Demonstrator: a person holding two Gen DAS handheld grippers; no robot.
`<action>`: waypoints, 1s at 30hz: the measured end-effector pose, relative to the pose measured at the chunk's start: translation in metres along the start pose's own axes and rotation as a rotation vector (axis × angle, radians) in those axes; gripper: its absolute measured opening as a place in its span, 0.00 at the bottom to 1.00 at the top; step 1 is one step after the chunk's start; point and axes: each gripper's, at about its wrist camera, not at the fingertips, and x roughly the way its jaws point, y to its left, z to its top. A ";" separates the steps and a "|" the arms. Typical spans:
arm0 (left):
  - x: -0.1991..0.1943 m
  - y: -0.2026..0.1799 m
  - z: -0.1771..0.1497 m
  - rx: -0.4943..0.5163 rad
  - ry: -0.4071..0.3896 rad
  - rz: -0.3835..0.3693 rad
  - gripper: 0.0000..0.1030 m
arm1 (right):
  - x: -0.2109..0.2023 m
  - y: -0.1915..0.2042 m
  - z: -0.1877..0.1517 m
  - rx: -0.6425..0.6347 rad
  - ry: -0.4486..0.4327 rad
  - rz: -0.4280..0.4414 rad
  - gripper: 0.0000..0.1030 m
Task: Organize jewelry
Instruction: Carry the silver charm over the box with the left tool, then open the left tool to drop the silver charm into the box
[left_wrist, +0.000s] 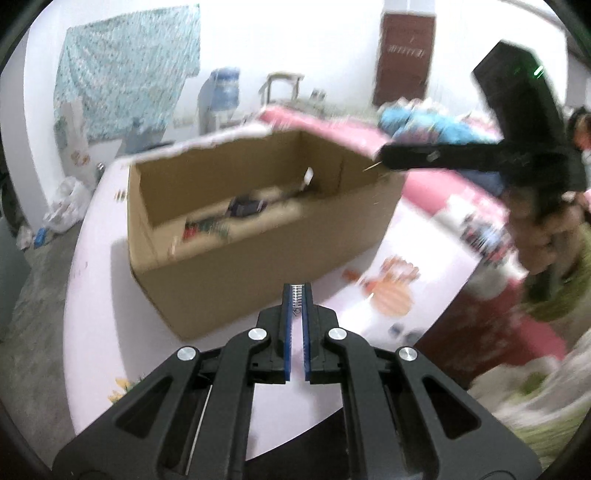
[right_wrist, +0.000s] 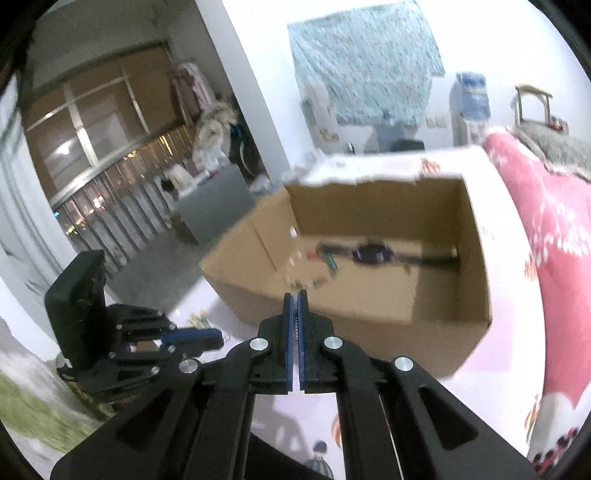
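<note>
I'm hovering both grippers over the cardboard box (left_wrist: 236, 236), open-topped, sitting on a pale printed bedsheet (left_wrist: 424, 236); everything below is placed rel. to that box.

Inside on the box floor a dark wristwatch (right_wrist: 373, 254) is lying flat, strap stretched out both ways. Beside it, toward the near-left corner, a blurry bead bracelet (right_wrist: 308, 271) w/ white and coloured beads – too smeared to say more.

My right gripper (right_wrist: 294, 306) is hanging just above the box's near wall, jaws pressed nearly together, pinching sth thin & dark; can't tell what. My left gripper (left_wrist: 298, 299) is in front of the near wall, outside the box, jaws narrowly apart and clamping a small silvery spring-like piece (left_wrist: 297, 295), prob. a chain or clasp.

Handling guess: these pieces are light, limp, slippery, easy to tangle. Watch is stiffest at the case, so I'd take it by the strap close to the case; bracelet across the strand, gently.
</note>
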 end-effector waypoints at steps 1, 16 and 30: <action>-0.009 0.001 0.010 0.000 -0.030 -0.022 0.04 | -0.001 0.001 0.007 -0.007 -0.014 0.009 0.02; 0.102 0.074 0.109 -0.186 0.214 -0.111 0.04 | 0.130 -0.053 0.074 0.062 0.343 -0.034 0.02; 0.141 0.103 0.095 -0.330 0.337 -0.125 0.06 | 0.166 -0.088 0.068 0.153 0.431 -0.046 0.03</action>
